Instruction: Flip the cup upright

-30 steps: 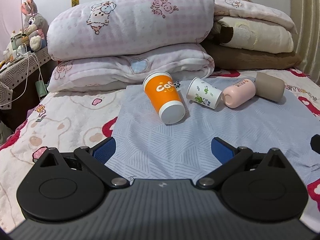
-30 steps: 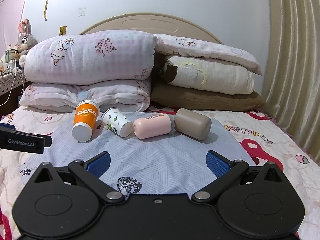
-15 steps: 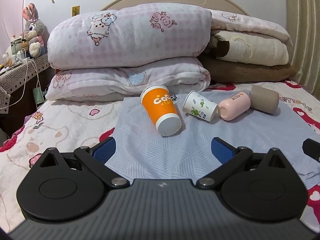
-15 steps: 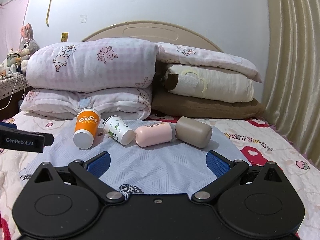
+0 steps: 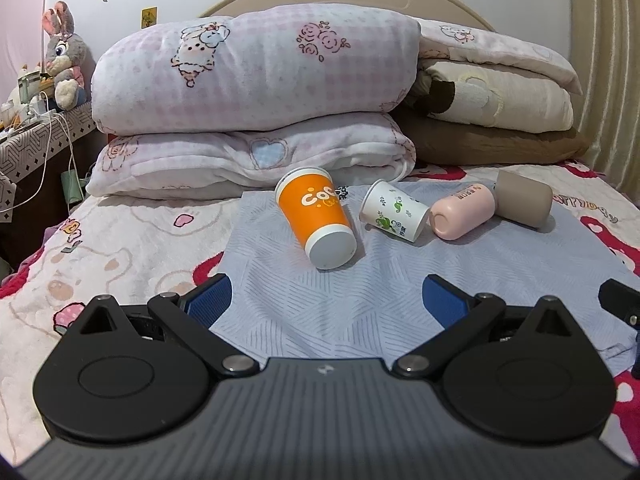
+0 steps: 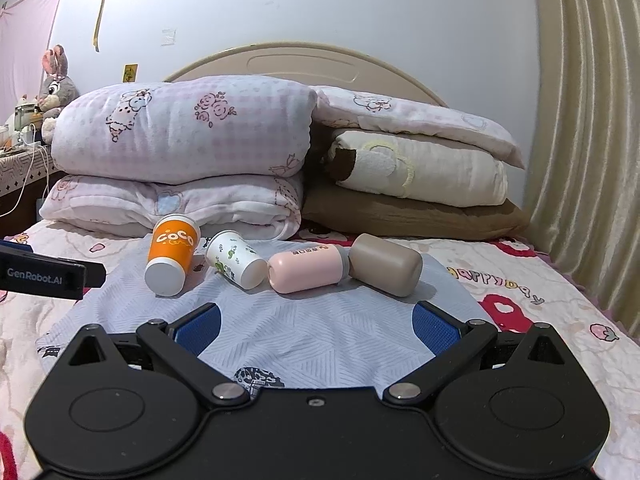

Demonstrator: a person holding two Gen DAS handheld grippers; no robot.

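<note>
Several cups lie on their sides in a row on a pale blue cloth [image 5: 360, 300] on the bed: an orange paper cup [image 5: 316, 216] [image 6: 172, 256], a white cup with green print [image 5: 394, 214] [image 6: 236, 260], a pink cup [image 5: 464, 214] [image 6: 306, 268] and a taupe cup [image 5: 524, 204] [image 6: 386, 264]. My left gripper [image 5: 326, 296] is open and empty, short of the orange cup. My right gripper [image 6: 316, 326] is open and empty, short of the pink cup. The left gripper's finger [image 6: 52, 276] shows at the left edge of the right wrist view.
Folded pink quilts [image 5: 256, 92] and beige and brown pillows [image 5: 492, 120] are stacked behind the cups against the headboard [image 6: 304, 64]. A side table with a plush rabbit [image 5: 64, 64] and cables stands at the left. A curtain [image 6: 588, 140] hangs at the right.
Both cameras have tilted up a little, so the cups and bedding sit lower in each view. The cups have not moved. Both grippers stay open.
</note>
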